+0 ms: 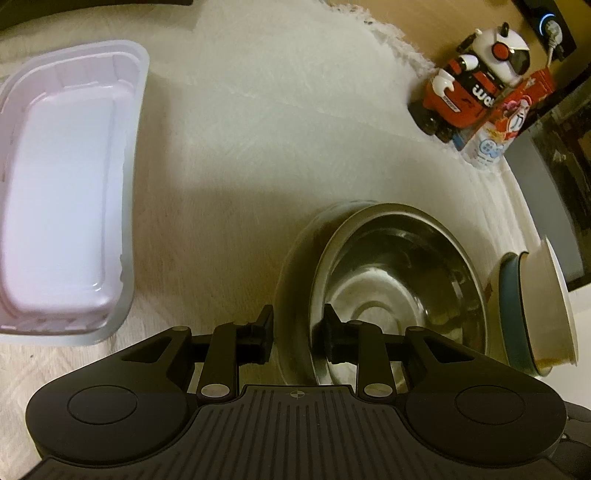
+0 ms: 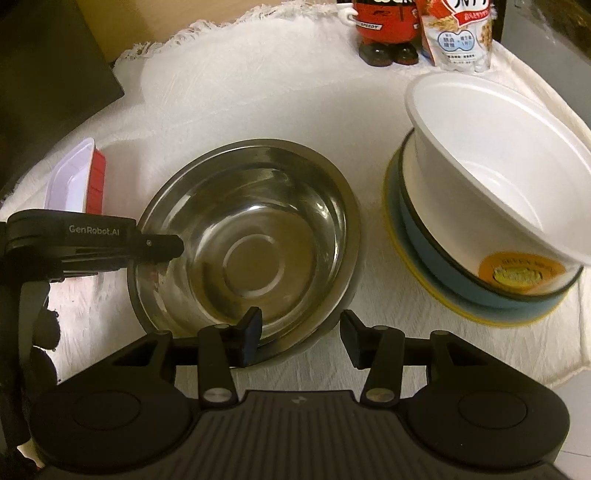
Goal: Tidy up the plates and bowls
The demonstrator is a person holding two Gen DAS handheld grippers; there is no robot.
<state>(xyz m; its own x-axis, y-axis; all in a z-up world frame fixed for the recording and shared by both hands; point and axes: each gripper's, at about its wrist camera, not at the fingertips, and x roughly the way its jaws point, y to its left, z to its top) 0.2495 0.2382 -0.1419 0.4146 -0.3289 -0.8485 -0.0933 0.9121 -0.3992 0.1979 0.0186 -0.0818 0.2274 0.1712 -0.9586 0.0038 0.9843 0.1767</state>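
right wrist: toy robot (image 2: 384,29), snack pouch (image 2: 461,33), tray (image 2: 74,181)

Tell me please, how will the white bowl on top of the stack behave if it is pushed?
The white bowl sits tilted in the blue bowl, so it would probably tip or slide off. It looks thin and disposable, likely light and somewhat flexible. Its smooth surface may be slippery.

The left gripper (image 1: 297,338) points steeply down, jaws parted, one finger on each side of a rim, pads not pressing it. The right gripper (image 2: 301,341) also tilts steeply down, jaws apart with nothing clamped. In the right wrist view the left gripper reaches in from the left
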